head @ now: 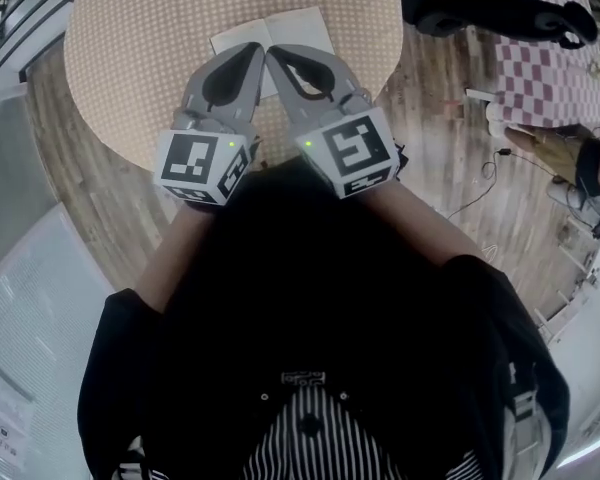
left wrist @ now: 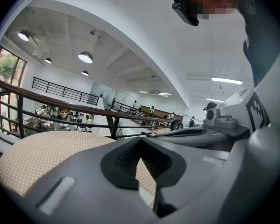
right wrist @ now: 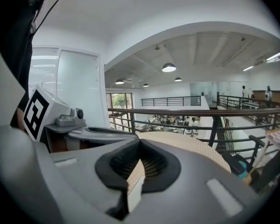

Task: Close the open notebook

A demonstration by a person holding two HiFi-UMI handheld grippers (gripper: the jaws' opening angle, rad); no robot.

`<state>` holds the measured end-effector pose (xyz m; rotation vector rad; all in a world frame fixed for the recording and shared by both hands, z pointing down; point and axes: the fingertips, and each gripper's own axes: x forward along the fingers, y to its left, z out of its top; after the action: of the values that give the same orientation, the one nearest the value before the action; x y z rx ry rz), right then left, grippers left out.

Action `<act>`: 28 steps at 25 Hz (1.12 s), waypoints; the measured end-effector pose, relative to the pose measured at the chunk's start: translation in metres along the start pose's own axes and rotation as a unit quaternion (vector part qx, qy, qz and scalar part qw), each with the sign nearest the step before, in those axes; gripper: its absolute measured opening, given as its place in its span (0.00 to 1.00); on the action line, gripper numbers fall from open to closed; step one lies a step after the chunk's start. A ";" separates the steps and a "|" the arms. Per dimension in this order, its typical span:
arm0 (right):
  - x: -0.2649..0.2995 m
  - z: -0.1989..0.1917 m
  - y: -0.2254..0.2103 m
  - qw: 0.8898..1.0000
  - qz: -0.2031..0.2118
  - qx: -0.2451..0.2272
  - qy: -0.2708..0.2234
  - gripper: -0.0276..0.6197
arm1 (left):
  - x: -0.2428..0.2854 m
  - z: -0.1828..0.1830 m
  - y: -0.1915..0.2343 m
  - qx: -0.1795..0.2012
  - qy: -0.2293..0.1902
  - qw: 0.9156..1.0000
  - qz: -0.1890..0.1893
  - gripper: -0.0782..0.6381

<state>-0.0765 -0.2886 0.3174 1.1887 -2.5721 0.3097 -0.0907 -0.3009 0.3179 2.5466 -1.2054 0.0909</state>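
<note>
The open notebook [head: 292, 25], white pages up, lies on the far part of a round table [head: 120, 38] covered in a small-check cloth. Both grippers hover side by side over the table's near half, and their tips overlap the notebook's near edge in the head view. The left gripper [head: 254, 52] is shut and holds nothing. The right gripper [head: 276, 56] beside it is also shut and empty. In the left gripper view the left gripper [left wrist: 140, 140] points across the cloth, with the right one alongside. The right gripper view shows the right gripper [right wrist: 139, 142] the same way.
A dark railing [right wrist: 191, 112] runs past the table's far side, with a lower floor beyond it. A black bag [head: 500, 10] and a pink checkered cloth [head: 552, 76] lie on the wooden floor at the upper right. A cable [head: 483, 186] trails there too.
</note>
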 end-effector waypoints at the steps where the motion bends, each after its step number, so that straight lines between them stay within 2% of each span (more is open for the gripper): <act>1: 0.002 -0.001 -0.005 1.000 0.003 0.002 -0.001 0.04 | 0.005 0.000 0.001 -0.003 0.002 1.000 0.001 0.12; 6: 0.013 -0.005 -0.022 0.999 0.030 0.010 -0.021 0.04 | 0.024 -0.007 0.009 -0.011 0.014 1.000 0.014 0.12; 14: 0.025 -0.036 -0.045 0.998 0.046 0.033 0.000 0.04 | 0.049 -0.037 0.013 -0.027 0.053 0.998 0.034 0.12; 20: 0.033 -0.064 -0.073 0.998 0.040 0.051 0.024 0.05 | 0.080 -0.067 0.014 -0.051 0.093 0.993 0.046 0.12; 23: 0.036 -0.080 -0.089 0.997 0.030 0.057 0.039 0.05 | 0.098 -0.082 0.013 -0.060 0.107 0.992 0.040 0.12; 28: 0.039 -0.117 -0.114 0.994 0.013 0.066 0.086 0.05 | 0.120 -0.115 0.004 -0.062 0.141 0.988 0.006 0.12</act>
<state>0.0067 -0.3524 0.4487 1.1189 -2.4517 0.5696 -0.0076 -0.3565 0.4506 2.3243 -1.0821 0.3548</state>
